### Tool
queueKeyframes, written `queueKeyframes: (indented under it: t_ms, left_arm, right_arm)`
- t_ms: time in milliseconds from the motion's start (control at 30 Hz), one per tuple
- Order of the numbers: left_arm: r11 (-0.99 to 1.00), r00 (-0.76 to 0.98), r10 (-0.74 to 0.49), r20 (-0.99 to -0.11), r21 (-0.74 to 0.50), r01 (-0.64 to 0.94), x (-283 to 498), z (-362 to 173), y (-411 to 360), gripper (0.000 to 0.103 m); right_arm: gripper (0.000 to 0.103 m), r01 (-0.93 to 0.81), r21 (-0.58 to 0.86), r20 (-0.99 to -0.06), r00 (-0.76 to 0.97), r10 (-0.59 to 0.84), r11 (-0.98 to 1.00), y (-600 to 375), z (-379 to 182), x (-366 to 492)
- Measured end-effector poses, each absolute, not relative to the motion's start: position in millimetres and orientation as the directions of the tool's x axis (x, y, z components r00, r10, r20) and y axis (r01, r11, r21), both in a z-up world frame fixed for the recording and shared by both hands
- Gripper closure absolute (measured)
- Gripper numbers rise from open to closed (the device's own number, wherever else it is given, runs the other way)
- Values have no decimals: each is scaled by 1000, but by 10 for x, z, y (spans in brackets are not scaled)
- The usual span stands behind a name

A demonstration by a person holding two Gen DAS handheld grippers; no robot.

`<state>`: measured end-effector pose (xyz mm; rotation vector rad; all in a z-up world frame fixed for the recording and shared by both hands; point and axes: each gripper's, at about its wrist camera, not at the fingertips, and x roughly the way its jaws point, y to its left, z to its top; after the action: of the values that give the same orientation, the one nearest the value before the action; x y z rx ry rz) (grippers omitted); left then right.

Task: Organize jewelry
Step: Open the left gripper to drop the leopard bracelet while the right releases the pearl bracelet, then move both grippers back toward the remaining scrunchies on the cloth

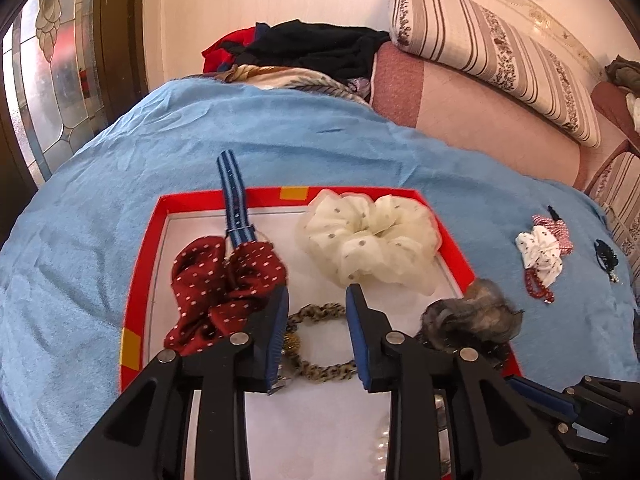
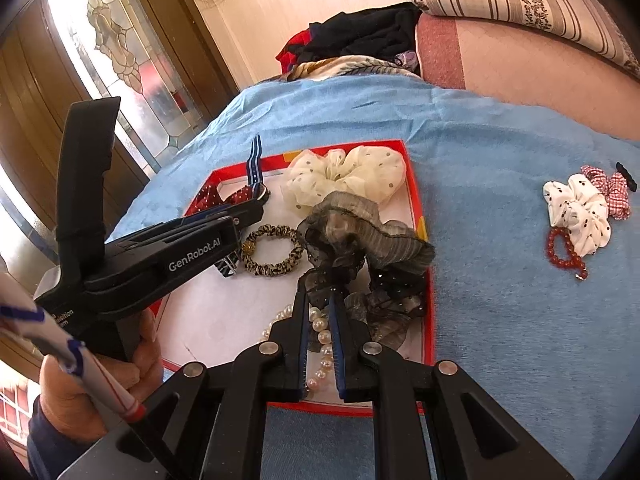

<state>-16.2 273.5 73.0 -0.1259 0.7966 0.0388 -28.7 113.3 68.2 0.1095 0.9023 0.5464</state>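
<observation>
A red-rimmed box (image 1: 141,264) with a white floor lies on the blue blanket; it also shows in the right wrist view (image 2: 417,192). In it lie a dark red dotted scrunchie (image 1: 216,284), a cream scrunchie (image 1: 368,240), a leopard-print hair tie (image 1: 320,344), pearls (image 2: 320,344) and a grey sheer scrunchie (image 2: 360,236). My left gripper (image 1: 317,296) is open above the leopard tie. My right gripper (image 2: 319,296) is shut on the grey sheer scrunchie's dark edge, over the box.
On the blanket right of the box lie a white dotted scrunchie (image 2: 580,212), a red checked scrunchie (image 2: 612,188) and a red bead bracelet (image 2: 566,252). A striped bolster (image 1: 500,52) and piled clothes (image 1: 320,52) lie behind. A glass door (image 1: 52,80) stands at left.
</observation>
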Motion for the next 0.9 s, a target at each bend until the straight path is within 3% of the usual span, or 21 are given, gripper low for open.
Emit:
queueKeyframes:
  t_ms: [100,900]
  left_arm:
    - [993,708,-21,-706,-97,-67,-150,760,2652,75]
    - [999,784,-35,-620,-16,32,-164,977,2020,72]
  right_arm:
    - [87,-401,318,-711,498,496,859,1069,717,-285]
    - [84,-268,372,-672,582,457,889,255,939,-208]
